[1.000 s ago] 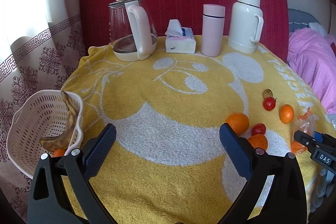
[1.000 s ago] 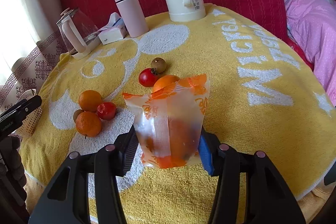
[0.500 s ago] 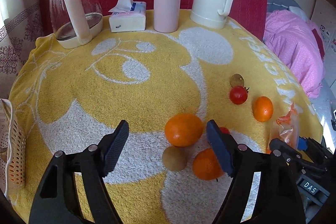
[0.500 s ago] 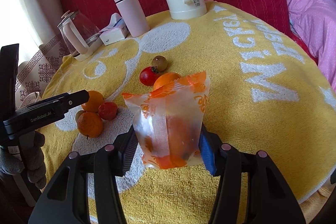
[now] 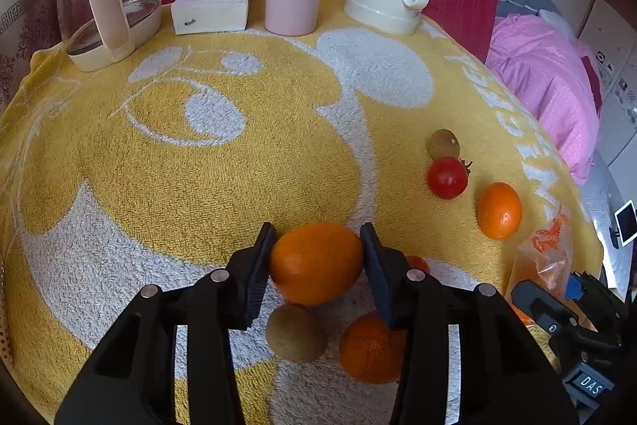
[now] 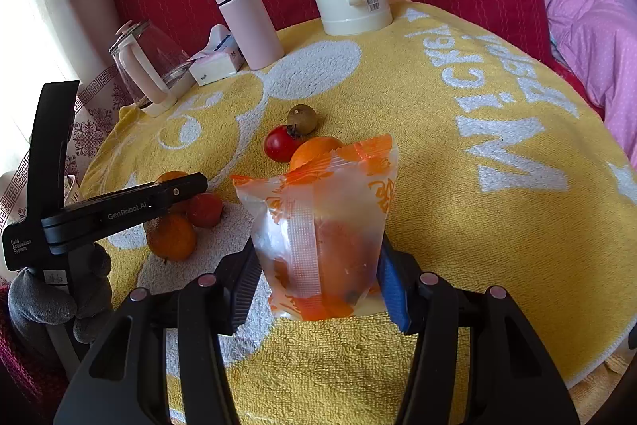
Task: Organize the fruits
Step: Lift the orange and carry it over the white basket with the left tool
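I keep the left gripper [image 5: 317,261] clamped on the large orange [image 5: 316,263] on the yellow towel [image 5: 239,166], while the right gripper [image 6: 314,273] grips the plastic bag [image 6: 322,226] upright to receive it.

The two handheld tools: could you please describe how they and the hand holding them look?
Both tools are matte black plastic with silver rivets and ribbed pads. The right tool has one blue pad; the left tool carries white "GenRobot.AI" and "Data Acquisition System" lettering, held by a grey knitted glove.
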`<state>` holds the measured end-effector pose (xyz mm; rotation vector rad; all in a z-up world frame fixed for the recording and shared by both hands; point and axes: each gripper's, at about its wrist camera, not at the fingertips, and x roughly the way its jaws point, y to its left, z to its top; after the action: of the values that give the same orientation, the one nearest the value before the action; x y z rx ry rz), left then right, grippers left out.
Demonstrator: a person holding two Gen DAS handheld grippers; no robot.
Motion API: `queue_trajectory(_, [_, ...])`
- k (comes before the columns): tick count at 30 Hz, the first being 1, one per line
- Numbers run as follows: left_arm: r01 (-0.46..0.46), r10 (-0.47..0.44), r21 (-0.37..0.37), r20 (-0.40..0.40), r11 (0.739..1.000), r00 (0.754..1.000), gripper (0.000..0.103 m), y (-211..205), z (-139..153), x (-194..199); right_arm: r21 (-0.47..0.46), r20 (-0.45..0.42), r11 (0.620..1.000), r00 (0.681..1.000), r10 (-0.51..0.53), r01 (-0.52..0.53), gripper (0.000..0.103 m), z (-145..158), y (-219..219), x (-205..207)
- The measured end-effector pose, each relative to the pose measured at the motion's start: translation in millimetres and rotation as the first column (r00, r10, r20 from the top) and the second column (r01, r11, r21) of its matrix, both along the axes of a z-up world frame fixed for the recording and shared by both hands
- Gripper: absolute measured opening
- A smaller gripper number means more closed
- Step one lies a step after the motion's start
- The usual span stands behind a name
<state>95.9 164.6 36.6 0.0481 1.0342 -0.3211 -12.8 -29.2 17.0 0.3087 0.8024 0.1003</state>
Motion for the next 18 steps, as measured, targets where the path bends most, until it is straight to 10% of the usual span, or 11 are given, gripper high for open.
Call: queue_trajectory(18, [-0.045,0.043,0.013,0.117,0.999,0.992,0.045,22.5,36.1,-28.8,0.0,0.0,1.0,1.0,0.0,0.0,0.055,-0.3,0.1,0.0])
